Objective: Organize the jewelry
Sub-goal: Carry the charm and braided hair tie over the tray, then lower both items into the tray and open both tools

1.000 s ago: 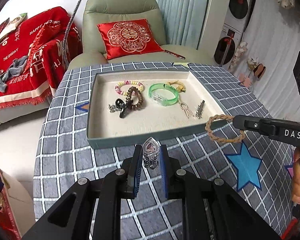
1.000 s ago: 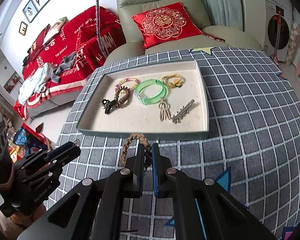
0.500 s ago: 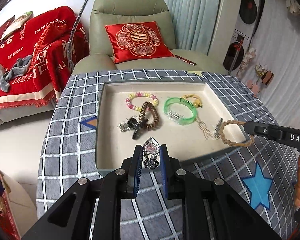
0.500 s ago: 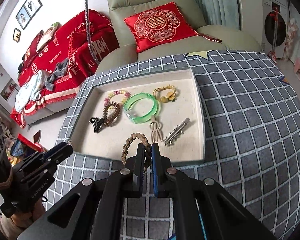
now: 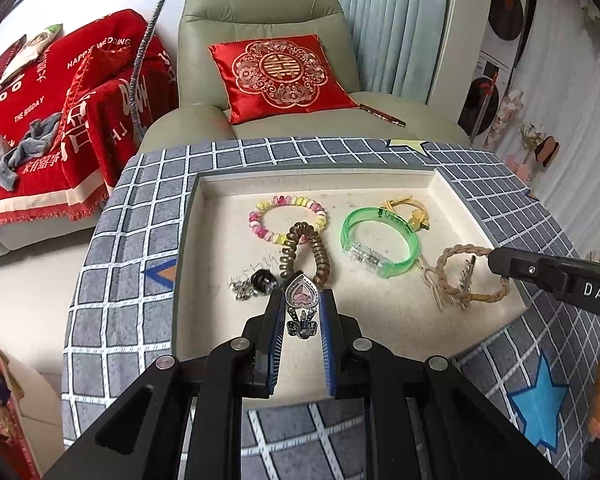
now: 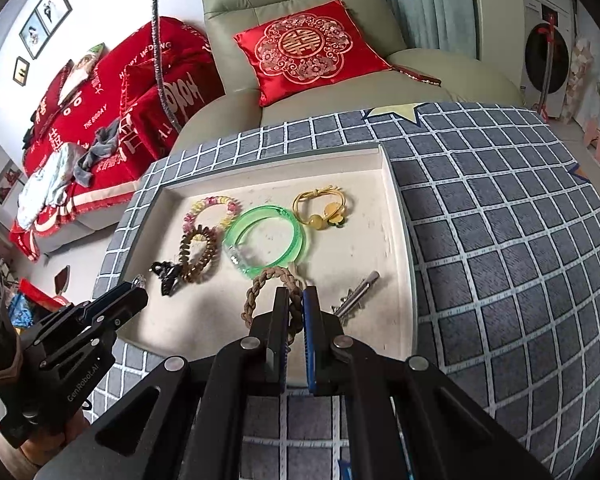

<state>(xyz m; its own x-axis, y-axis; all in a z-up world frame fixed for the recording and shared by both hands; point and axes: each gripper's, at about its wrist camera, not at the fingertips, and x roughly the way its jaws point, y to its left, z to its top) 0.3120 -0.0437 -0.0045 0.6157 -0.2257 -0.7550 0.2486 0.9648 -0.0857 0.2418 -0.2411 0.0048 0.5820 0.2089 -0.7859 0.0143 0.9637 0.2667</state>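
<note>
Jewelry is mostly in the tray [image 5: 476, 216] already, and you carry two more pieces over it. On the left, your left gripper [image 5: 302, 308] is clamped on the heart-shaped clip [image 5: 301, 294], just above the black claw clip [image 5: 262, 280] and coil bracelet [image 5: 306, 252]; lower it onto bare lining beside them before letting go. On the right, your right gripper [image 6: 296, 312] pinches the braided band [image 6: 274, 284] over the silver clip [image 6: 358, 294]; shift clear, then release.
</note>
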